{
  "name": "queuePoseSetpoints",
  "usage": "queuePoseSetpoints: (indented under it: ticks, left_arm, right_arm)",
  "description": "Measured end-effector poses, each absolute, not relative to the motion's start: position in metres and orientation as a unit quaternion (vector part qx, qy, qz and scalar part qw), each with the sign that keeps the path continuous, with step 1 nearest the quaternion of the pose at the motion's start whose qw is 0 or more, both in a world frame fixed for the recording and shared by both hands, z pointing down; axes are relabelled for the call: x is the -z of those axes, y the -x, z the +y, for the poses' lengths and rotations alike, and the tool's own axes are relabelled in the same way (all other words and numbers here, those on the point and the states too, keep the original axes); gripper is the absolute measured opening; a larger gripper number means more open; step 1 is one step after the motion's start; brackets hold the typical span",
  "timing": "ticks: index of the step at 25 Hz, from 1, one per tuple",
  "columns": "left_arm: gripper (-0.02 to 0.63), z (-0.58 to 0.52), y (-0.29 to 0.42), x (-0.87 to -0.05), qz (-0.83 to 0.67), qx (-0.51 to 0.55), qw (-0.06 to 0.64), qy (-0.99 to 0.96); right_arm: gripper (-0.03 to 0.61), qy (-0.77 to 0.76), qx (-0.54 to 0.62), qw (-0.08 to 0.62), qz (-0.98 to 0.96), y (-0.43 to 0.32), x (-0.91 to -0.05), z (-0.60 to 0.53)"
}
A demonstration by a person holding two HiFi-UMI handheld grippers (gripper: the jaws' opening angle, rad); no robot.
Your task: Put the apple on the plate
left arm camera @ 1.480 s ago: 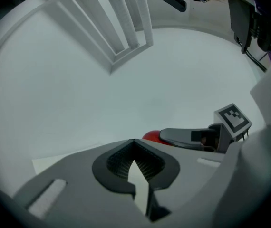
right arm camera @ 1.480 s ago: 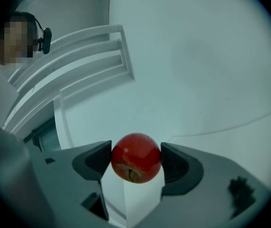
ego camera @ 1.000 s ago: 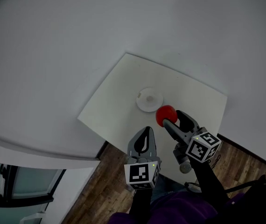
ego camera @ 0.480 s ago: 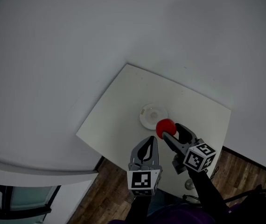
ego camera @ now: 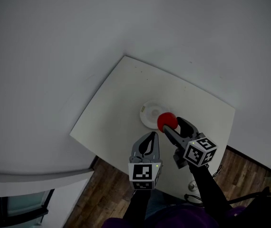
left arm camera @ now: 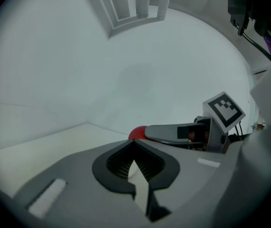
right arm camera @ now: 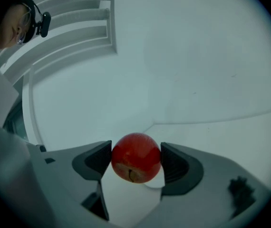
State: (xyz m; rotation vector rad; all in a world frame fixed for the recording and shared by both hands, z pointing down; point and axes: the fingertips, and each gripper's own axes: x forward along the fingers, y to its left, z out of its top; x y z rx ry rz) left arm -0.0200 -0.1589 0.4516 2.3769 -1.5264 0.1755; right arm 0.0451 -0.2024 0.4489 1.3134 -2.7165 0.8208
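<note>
A red apple (ego camera: 166, 121) (right arm camera: 136, 157) is held between the pads of my right gripper (ego camera: 169, 124) (right arm camera: 136, 161), which is shut on it. In the head view the apple hangs over the right edge of a small white plate (ego camera: 149, 114) on the white table (ego camera: 126, 99). A sliver of the plate (right arm camera: 153, 183) shows under the apple in the right gripper view. My left gripper (ego camera: 148, 143) (left arm camera: 136, 161) stands shut and empty at the table's near edge, just left of the right gripper. The left gripper view shows the apple (left arm camera: 136, 133) and the right gripper beyond its jaws.
The table stands against pale walls, with its near edge over a wooden floor (ego camera: 104, 194). A window frame (ego camera: 12, 208) shows at the lower left. The person's dark sleeves (ego camera: 211, 194) reach in from below.
The right gripper carried the apple a little further over the plate's right edge. The head camera shifted. The left gripper stayed shut near the table's near edge.
</note>
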Motion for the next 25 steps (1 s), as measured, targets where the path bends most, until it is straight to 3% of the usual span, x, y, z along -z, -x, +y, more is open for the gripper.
queuePoseSetpoints:
  ticks: [25]
  left_arm:
    - [0.008, -0.199, 0.028, -0.517, -0.520, -0.082, 0.224, -0.820]
  right_arm:
    - [0.325, -0.438, -0.285, 0.084, -0.848, -0.030, -0.519, -0.251]
